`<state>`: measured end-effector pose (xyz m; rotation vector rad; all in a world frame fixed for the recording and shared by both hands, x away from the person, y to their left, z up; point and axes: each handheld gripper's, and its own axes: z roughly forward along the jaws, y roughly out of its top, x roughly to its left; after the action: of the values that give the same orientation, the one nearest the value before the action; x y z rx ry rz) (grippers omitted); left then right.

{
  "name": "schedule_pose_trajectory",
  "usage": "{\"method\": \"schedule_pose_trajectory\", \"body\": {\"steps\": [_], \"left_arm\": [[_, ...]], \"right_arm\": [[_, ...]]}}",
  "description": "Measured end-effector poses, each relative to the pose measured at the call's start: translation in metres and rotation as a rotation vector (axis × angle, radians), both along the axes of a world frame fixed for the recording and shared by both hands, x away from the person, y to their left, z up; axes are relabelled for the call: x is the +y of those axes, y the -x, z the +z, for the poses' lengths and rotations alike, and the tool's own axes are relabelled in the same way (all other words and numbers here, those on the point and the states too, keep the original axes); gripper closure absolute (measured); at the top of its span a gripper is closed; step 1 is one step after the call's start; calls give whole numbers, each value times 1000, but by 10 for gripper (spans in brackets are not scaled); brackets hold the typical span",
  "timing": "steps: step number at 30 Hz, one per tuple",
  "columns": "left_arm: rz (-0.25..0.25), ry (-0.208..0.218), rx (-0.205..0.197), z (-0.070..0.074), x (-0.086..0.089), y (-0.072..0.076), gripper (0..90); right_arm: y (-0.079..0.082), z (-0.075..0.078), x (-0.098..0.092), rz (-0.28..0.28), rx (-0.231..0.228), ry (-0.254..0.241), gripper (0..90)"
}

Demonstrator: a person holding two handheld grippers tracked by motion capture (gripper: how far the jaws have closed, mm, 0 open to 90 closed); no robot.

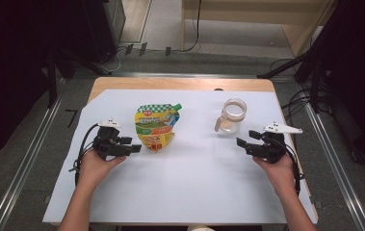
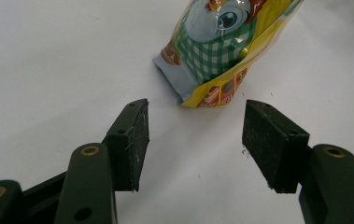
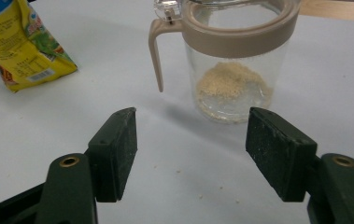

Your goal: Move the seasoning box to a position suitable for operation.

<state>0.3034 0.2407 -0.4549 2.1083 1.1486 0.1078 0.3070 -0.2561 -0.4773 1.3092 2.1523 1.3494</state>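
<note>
High view: yellow-green spouted foil pouch (image 1: pixel 155 127) lies left of table centre; clear glass jar with beige lid and handle (image 1: pixel 231 116) stands toward right edge. Left claw (image 1: pixel 133 145) and right claw (image 1: pixel 245 138) both released, empty. Approach pouch squarely; grip mid-body.

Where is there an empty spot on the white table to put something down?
The widest bare patch is the near half of the white table, between the two forearms. A smaller gap lies between the yellow pouch and the clear jar. It is tighter where the left tool nears the pouch and the right tool nears the jar.
</note>
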Motion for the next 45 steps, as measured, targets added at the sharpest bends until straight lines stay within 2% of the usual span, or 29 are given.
{"method": "schedule_pose_trajectory", "body": {"steps": [3, 9, 12, 18, 23, 25, 27, 30, 32, 36, 38, 40, 45], "left_arm": [[-8, -3, -4, 1, -1, 2, 423], [-16, -3, -4, 2, -3, 4, 425], [-21, 3, -12, 3, -4, 6, 423], [-30, -2, -23, 5, -5, 9, 422], [-31, -1, -23, 5, -4, 10, 422], [-35, 0, -25, 5, -4, 10, 422], [-34, 1, -27, 5, -3, 10, 422], [-35, 0, -27, 5, -3, 10, 422], [-36, 0, -26, 5, -3, 10, 422], [-39, 2, -32, 5, -4, 11, 422], [-41, 2, -32, 5, -4, 11, 422], [-42, 2, -34, 5, -4, 11, 422], [-39, -1, -29, 4, -3, 11, 422]], "right_arm": [[-2, -1, 0, -3, 27, -8, 356], [-1, 1, -3, -14, 10, 6, 373], [-2, 0, -3, -9, 10, 30, 421], [-7, 0, -1, -17, 15, 33, 452], [-11, -4, 2, -20, 25, 10, 462], [-16, -3, 3, -20, 28, 23, 465], [-19, -2, 3, -33, -5, 10, 432], [-24, 0, 4, -22, 10, 5, 357], [-26, 0, 6, -30, -2, 14, 315], [-33, -3, 8, -52, 3, 18, 216], [-38, -6, 9, -66, 4, 5, 195], [-44, -8, 10, -70, 30, 10, 183], [-55, -12, 17, -59, 12, 27, 171]]}}
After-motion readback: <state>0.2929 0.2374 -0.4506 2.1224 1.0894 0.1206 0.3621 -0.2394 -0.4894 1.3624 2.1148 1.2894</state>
